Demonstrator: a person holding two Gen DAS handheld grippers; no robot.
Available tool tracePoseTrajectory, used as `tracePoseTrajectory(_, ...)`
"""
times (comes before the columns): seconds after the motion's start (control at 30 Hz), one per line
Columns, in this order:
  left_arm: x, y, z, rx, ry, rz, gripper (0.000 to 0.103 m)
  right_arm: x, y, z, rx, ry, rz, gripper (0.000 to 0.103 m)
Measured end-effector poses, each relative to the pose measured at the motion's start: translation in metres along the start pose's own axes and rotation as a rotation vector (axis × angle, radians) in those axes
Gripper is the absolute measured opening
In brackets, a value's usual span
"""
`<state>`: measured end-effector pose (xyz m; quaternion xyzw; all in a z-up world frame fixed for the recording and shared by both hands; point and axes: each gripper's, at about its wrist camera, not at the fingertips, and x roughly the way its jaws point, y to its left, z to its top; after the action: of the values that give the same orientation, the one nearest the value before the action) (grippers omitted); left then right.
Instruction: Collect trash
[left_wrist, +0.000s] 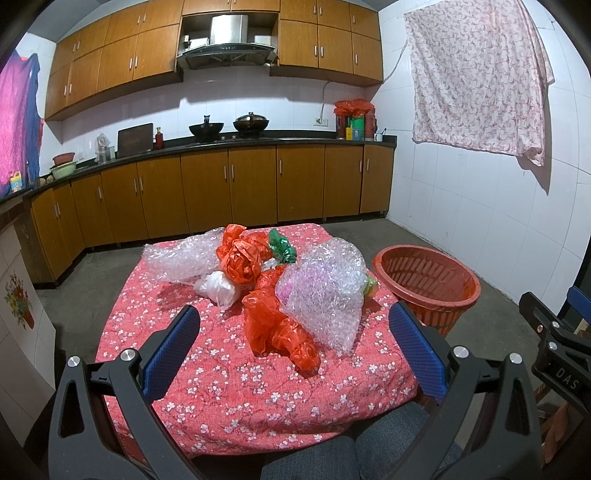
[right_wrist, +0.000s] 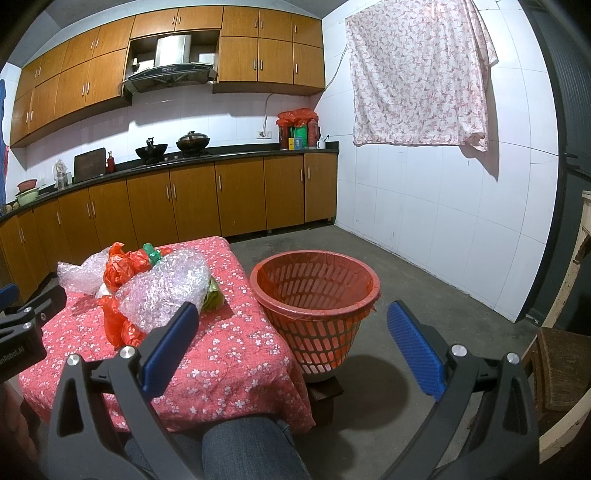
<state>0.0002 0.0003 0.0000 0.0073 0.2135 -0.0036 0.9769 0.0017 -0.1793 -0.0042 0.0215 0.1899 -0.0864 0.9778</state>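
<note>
Floral sheet (left_wrist: 476, 77) hangs on wall; woks (left_wrist: 206, 129) on stove.

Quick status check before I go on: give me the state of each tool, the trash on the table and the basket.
left tool: open, holding nothing
right tool: open, holding nothing
red basket: upright beside the table, lined, looks empty
near bubble wrap: crumpled, on the tablecloth
far bubble wrap: crumpled, on the tablecloth
orange plastic bags: crumpled, in the pile
white bag: bunched, in the pile
green bag: crumpled, at the pile's far side
</note>
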Motion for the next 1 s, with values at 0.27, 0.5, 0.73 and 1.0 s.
tracePoseTrajectory(0.27,0.0001,0.0,0.0,0.001,0.0,0.0,0.101,0.0003,0.0001,-0.0003,0.0,0.0,0.0,0.099)
tracePoseTrajectory(0.5,0.0,0.0,0.0,0.001,0.0,0.0,0.101,0.0005,0.0002,-0.0001,0.001,0.0,0.0,0.099)
tracePoseTrajectory(0.73,0.0002,0.0001,0.0,-0.001,0.001,0.0,0.101,0.0007,0.0005,-0.0002,0.001,0.0,0.001,0.099)
tracePoseTrajectory(1.0,0.0017,0.0017,-0.0008,-0.002,0.008,0.015,0.101,0.0041,0.0035,0.0002,0.0,0.016,0.014,0.099)
